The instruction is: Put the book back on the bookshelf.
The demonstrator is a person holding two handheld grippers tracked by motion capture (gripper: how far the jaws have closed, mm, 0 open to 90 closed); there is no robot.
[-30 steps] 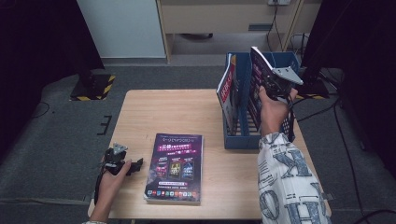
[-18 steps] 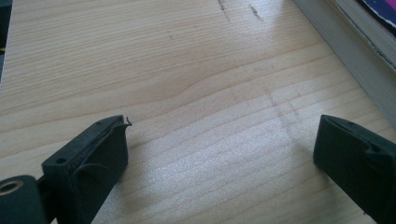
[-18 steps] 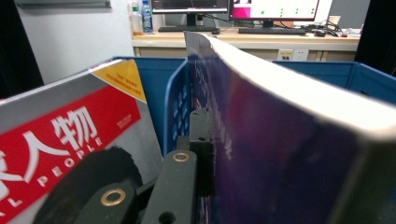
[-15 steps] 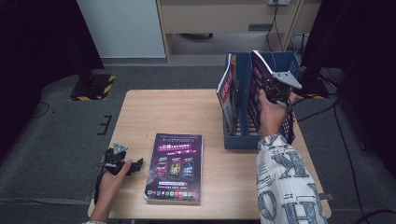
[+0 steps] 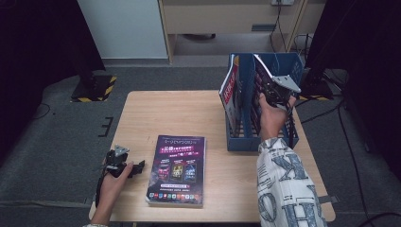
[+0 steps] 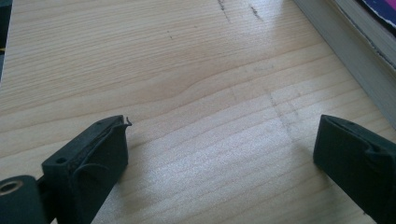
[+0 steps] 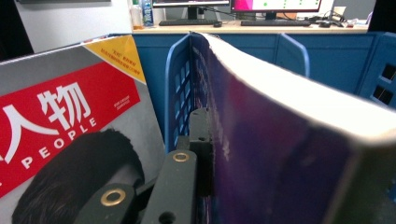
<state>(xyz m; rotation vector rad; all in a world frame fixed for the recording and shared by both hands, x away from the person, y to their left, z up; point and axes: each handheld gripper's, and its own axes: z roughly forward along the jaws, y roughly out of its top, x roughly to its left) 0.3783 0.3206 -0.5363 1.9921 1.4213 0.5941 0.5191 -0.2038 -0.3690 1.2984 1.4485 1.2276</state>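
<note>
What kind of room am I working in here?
Likely an office or lab set up for recording: a wooden table on grey carpet, a blue file rack holding magazines, and a desk with monitors and a keyboard beyond it in the right gripper view.

Purple book (image 7: 280, 154) upright in blue rack (image 5: 291, 71)

Bare table (image 5: 189, 113) open across the far left and middle, flat book (image 5: 178, 169) lying just right of my left gripper (image 5: 124, 166), blue file rack (image 5: 246, 139) walling off the far right, red magazine (image 5: 231, 92) filling its left slot.
</note>
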